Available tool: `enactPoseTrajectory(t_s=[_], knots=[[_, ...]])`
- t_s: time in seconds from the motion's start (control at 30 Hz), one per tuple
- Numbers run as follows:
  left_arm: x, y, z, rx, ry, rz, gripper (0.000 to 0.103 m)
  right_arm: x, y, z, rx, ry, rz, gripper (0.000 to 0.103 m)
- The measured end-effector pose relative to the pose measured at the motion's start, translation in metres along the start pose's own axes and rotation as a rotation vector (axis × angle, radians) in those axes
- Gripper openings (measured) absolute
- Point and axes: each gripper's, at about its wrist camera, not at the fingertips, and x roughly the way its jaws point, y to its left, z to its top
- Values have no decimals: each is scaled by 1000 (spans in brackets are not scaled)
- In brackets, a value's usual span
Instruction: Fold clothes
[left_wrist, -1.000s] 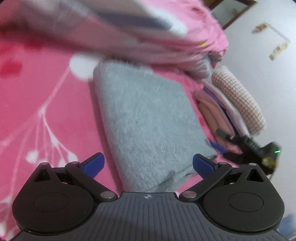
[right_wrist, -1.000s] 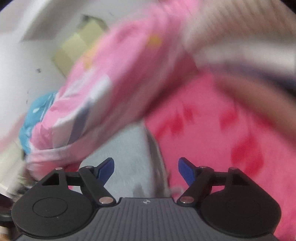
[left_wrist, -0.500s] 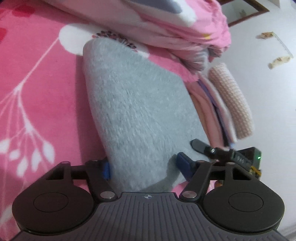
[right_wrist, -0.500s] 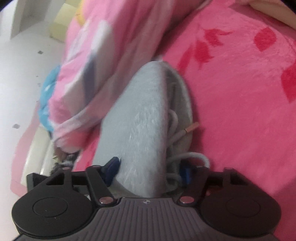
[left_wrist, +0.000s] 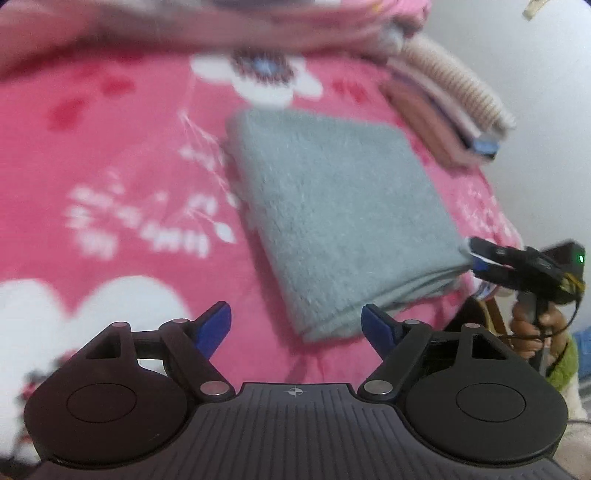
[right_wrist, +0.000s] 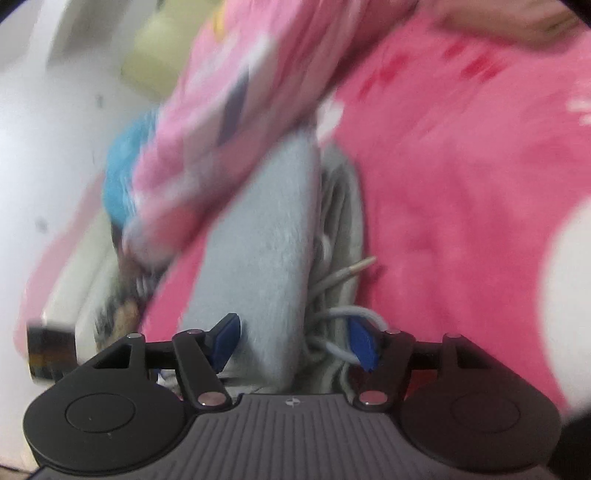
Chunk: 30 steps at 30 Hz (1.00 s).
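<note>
left view only: shows the whole folded grey garment (left_wrist: 343, 218) flat on the pink flowered blanket (left_wrist: 122, 177), plus the right gripper (left_wrist: 476, 258) at its far right corner and the hand (left_wrist: 528, 325) holding that tool

right view only: you get the open edge of the fold, layers stacked, with a grey drawstring (right_wrist: 343, 314) poking out, metal tip and all. Also a blue fuzzy thing (right_wrist: 125, 177) by the wall

both views: a rumpled pink quilt (left_wrist: 258, 33) bunched past the garment

left gripper (left_wrist: 295, 325): jaws apart with nothing between them, sitting just short of the garment's near corner. They've just been opening

right gripper, own cam (right_wrist: 295, 339): blue pads on either side of the garment's thick edge. Too blurry to say for sure whether they press on it, so can't tell

vs half a second ago: back then the left pads were clamped on the garment's near edge, now they're off it and the cloth lies a bit further out. Right side looks about the same, cloth was between the pads then too

count: one grey garment, two grippers, one drawstring tip visible, a small stack of folded clothes (left_wrist: 447, 110) by the wall, too blurry to count
</note>
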Motion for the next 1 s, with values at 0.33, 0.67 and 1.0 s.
enactPoseTrajectory(t_s=[0.33,0.67,1.0], knots=[[-85,-32,-29,390,-229,290,96,-97,106,-60,-400,-125,186,66],[37,-78,-99,678,-440,316,62,43,78,-117,-326,-1,-11,22],[79,-85,-107,849,-490,397,61,62,84,-159,-476,-124,-94,9]])
